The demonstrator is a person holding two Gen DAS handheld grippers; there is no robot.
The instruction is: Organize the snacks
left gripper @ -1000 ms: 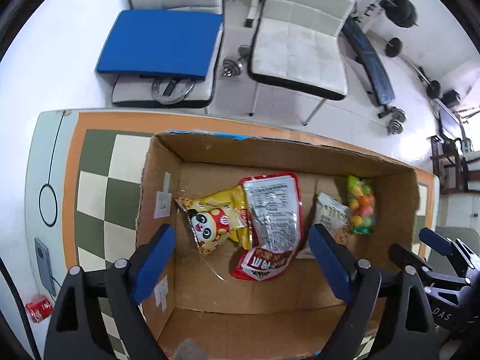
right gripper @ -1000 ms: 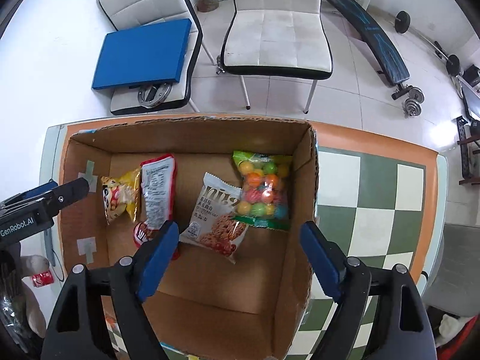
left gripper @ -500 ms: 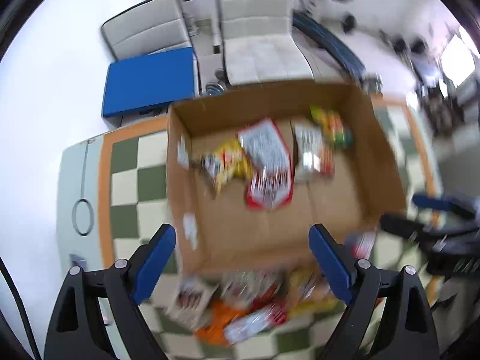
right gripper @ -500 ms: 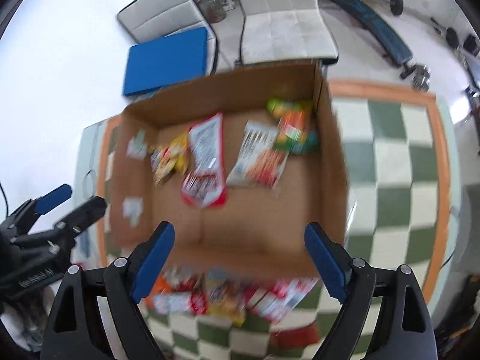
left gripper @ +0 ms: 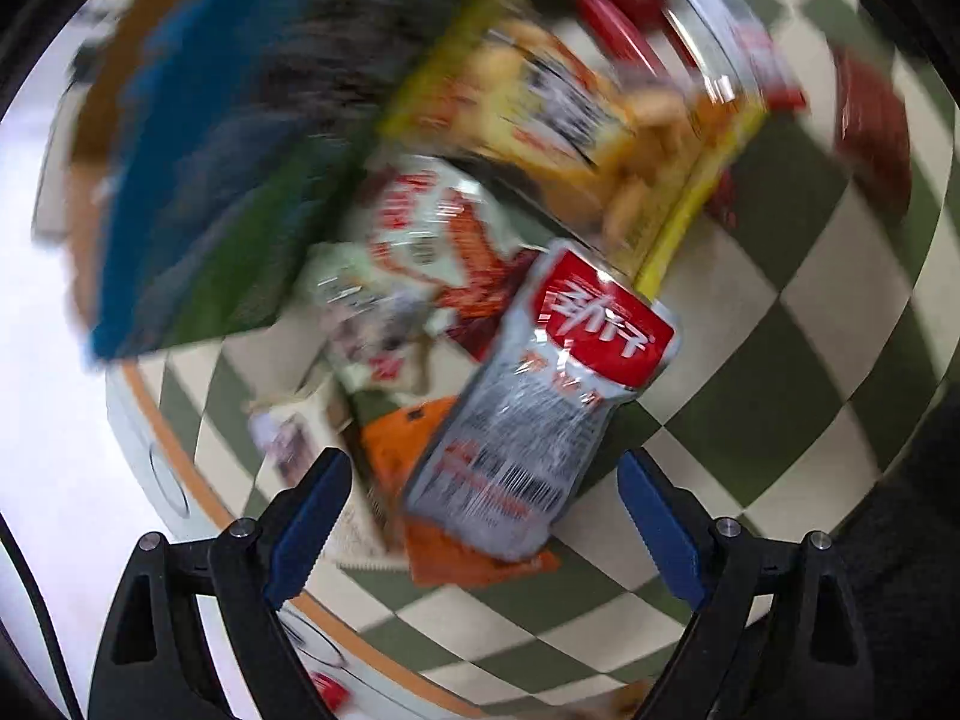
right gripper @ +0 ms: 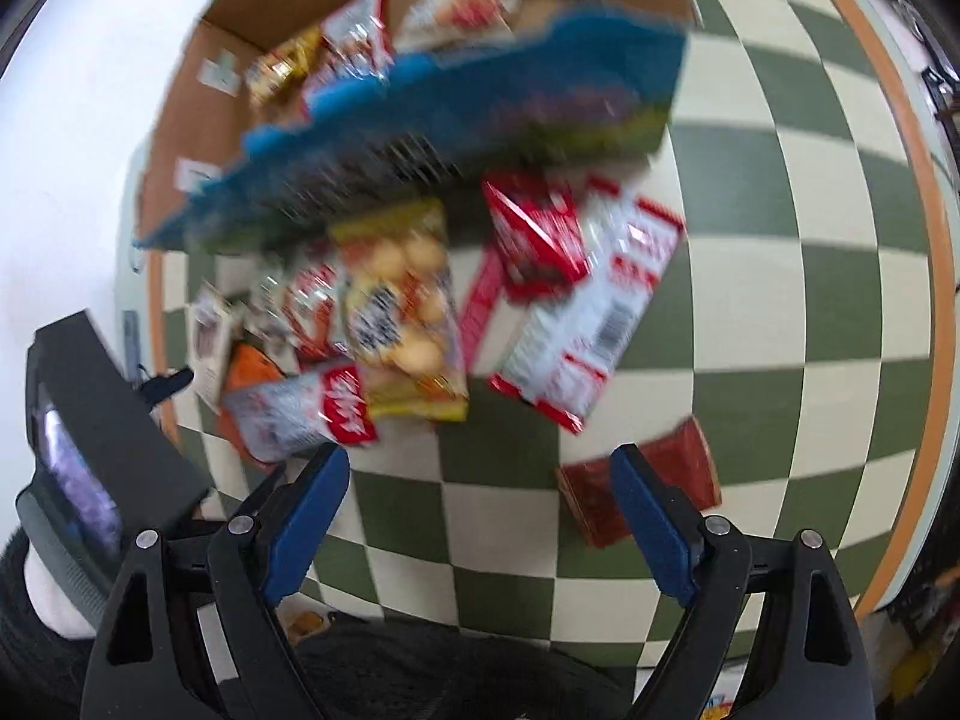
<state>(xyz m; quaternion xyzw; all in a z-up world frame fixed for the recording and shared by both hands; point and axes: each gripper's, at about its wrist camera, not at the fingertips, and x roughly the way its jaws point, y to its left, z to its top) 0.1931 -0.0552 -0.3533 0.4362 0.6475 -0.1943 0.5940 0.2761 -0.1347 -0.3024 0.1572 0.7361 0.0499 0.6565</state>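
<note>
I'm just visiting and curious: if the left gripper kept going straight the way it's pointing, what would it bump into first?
Most likely the silver and red snack packet, which lies on the pile straight ahead between the open left gripper fingers. The picture is blurred, so depth is uncertain.

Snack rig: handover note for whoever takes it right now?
Left claw: open, empty, above the silver-and-red packet.
Right claw: open, empty, over the checkered table, the dark red packet at its right finger.
Cardboard box: a few packets inside.
Loose pile in front of the box: yellow biscuit bag, red-and-white pack, orange packet, others too blurred to name.
Left: box the pile.
</note>
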